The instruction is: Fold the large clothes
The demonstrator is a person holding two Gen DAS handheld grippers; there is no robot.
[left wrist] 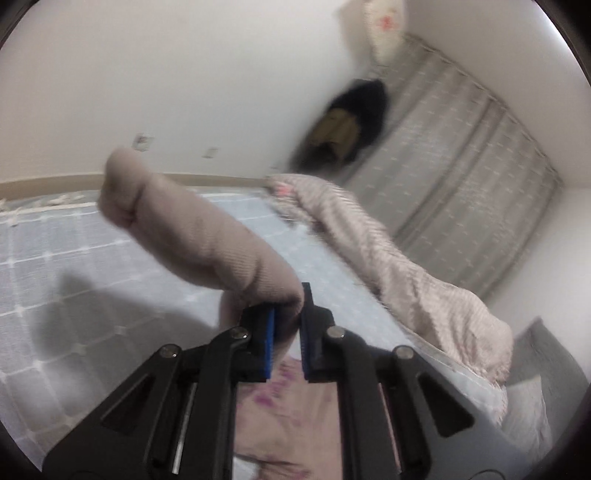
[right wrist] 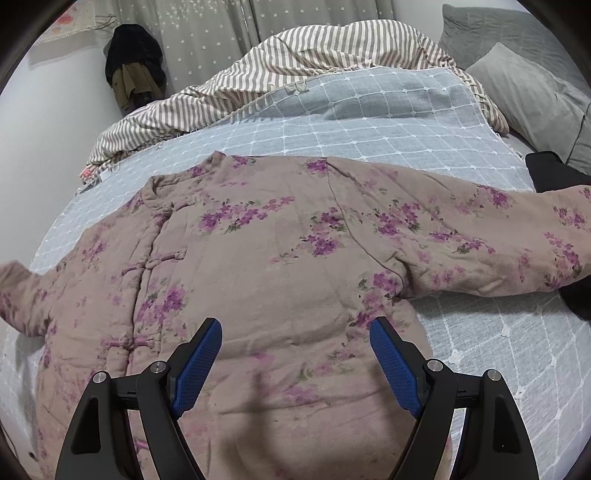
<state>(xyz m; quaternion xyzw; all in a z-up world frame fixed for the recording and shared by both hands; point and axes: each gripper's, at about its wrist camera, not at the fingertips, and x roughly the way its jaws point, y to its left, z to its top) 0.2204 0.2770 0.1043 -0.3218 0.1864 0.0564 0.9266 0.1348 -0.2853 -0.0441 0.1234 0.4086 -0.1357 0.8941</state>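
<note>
1. While the left gripper [left wrist: 287,332] clamps its blue pads on a fold of the jacket's sleeve [left wrist: 192,225], that sleeve rises from the jaws and arches up and to the left above the bed, its cuff end hanging free in the air; the view is motion-blurred.
2. Under the same gripper, a flowered part of the jacket shows between the black finger arms, low in the left wrist view.
3. Seen from the right wrist, the right gripper [right wrist: 295,363] hangs with its jaws spread wide and nothing between the pads, above the lower body of the floral jacket [right wrist: 258,258].
4. That jacket, padded, dusty pink with purple blossoms and knotted cloth buttons down its front, lies spread flat on the blue checked bedspread [right wrist: 369,125], collar toward the far side, one sleeve stretched out to the right.
5. A dark cloth [right wrist: 550,171] lies at the right edge, just behind that outstretched sleeve.
6. Beyond the jacket, a striped quilt [right wrist: 295,48] is bunched along the far side of the bed, with grey pillows [right wrist: 524,92] at the far right.
7. Farthest back hang grey star-printed curtains [right wrist: 207,33], and dark clothes [right wrist: 133,62] hang by the white wall.
</note>
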